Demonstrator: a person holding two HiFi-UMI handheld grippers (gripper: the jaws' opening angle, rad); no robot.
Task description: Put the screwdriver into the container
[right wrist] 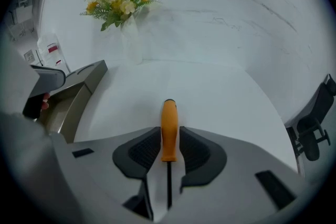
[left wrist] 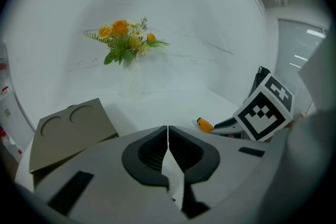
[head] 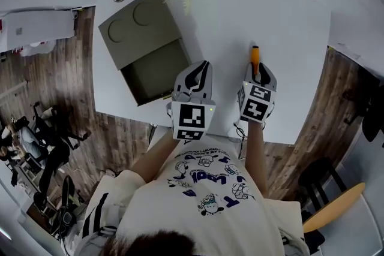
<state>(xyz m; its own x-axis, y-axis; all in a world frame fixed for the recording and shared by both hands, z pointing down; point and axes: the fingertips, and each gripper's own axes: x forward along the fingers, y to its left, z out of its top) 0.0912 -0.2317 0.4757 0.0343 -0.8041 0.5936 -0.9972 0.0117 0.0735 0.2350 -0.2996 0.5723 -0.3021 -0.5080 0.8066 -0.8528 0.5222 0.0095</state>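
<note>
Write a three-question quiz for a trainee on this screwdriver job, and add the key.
1. Multiple choice: what is between the jaws of the right gripper?
A) a flower stem
B) the screwdriver, gripped by its orange handle
C) nothing

2. True or false: the container stands part open on the table, on the side of the left gripper.

3. Fill in the blank: the left gripper's jaws are ____, with nothing between them.

Key
1. B
2. True
3. shut
</note>
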